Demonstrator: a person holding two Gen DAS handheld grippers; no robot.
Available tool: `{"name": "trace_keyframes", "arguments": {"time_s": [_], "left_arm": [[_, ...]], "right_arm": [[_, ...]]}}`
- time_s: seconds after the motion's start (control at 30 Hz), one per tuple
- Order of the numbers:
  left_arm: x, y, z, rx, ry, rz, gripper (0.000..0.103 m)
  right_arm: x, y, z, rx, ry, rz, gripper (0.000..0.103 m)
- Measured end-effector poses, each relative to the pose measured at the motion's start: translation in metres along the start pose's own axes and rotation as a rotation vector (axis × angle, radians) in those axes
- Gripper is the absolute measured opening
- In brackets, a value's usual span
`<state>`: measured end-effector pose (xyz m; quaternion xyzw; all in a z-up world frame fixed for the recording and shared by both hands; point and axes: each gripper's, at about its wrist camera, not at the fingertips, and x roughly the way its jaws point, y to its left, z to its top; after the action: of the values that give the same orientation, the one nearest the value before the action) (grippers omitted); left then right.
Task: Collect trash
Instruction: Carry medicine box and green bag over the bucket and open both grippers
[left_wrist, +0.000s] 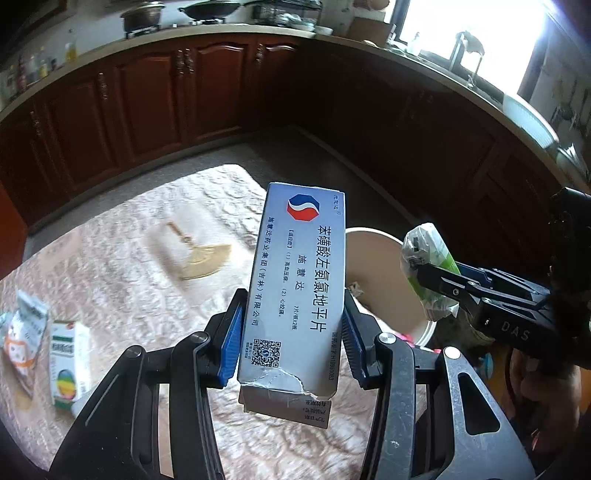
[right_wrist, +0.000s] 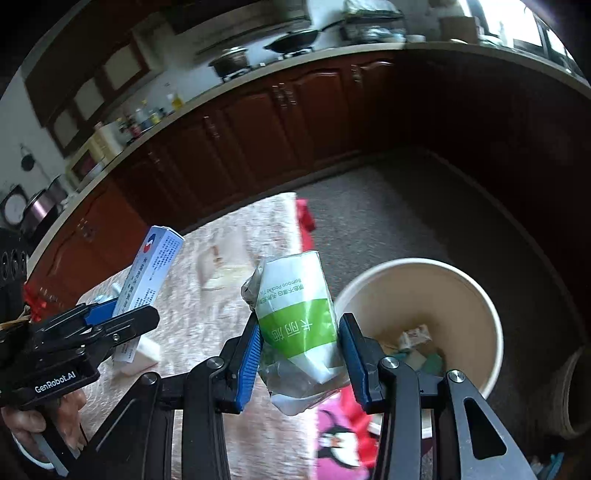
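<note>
My left gripper (left_wrist: 291, 332) is shut on a silver-blue medicine box (left_wrist: 295, 288) with a torn bottom flap, held upright above the table. It also shows in the right wrist view (right_wrist: 147, 273). My right gripper (right_wrist: 301, 347) is shut on a green and white tissue pack (right_wrist: 299, 325) in clear wrap, held left of a beige paper bucket (right_wrist: 476, 295) with scraps inside. In the left wrist view the tissue pack (left_wrist: 428, 266) and right gripper (left_wrist: 439, 280) sit right of the bucket (left_wrist: 380, 258).
A pink quilted cloth (left_wrist: 147, 266) covers the table. A green and white carton (left_wrist: 68, 365) and a crumpled wrapper (left_wrist: 22, 332) lie at its left edge. Dark wood cabinets (left_wrist: 166, 92) and a counter with pots ring the room. A red and pink cloth (right_wrist: 343, 432) hangs at the table edge.
</note>
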<state>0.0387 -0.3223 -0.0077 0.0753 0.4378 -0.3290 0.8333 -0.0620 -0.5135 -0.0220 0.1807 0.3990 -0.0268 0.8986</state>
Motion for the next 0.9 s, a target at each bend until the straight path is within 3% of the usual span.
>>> {"name": "trace_keyframes", "arguments": {"time_s": [0.47, 0.9], "left_arm": [[0.056, -0.037, 0.008, 0.041, 0.093, -0.065, 0.046], [0.092, -0.058, 0.008, 0.059, 0.154, -0.097, 0.046]], "right_arm": [[0.011, -0.065, -0.012, 0.136, 0.046, -0.076, 0.04], [0.028, -0.092, -0.023, 0.195, 0.094, -0.111, 0.04]]}}
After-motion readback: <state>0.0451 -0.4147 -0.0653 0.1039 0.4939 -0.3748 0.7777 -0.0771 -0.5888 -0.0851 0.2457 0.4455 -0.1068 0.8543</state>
